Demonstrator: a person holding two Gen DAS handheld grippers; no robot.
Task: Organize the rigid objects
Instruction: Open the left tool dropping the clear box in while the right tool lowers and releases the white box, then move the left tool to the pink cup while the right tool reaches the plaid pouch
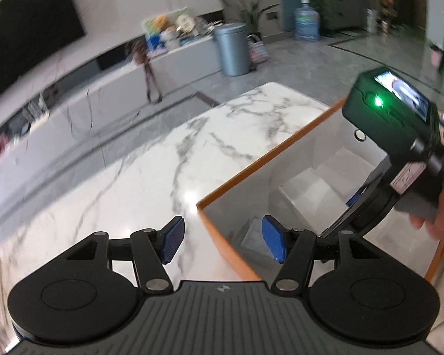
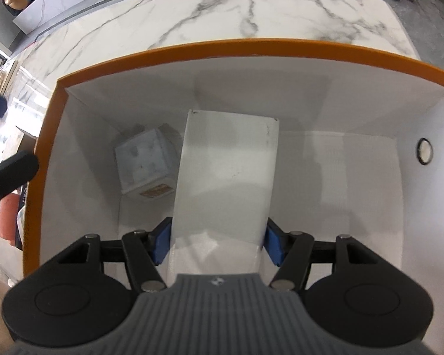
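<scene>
Two tongs at an orange-rimmed box, one loaded, one bare.

Right tongs (image 2: 219, 244) clamped on a tall white box (image 2: 226, 177), lowered inside the orange-rimmed box (image 2: 210, 48), blue pads (image 2: 162, 244) pressing its two sides. Beside it to the left, on the floor of the big box, a small pale cube-shaped carton (image 2: 145, 162), tilted. Left tongs (image 1: 223, 241) spread apart and holding nothing, above the box's near corner and the marble counter (image 1: 151, 177). Further off: grey bin (image 1: 232, 48), water jug (image 1: 306, 20).

orange-rimmed box (image 2: 251, 48), white marble-veined table (image 2: 162, 23)
</scene>
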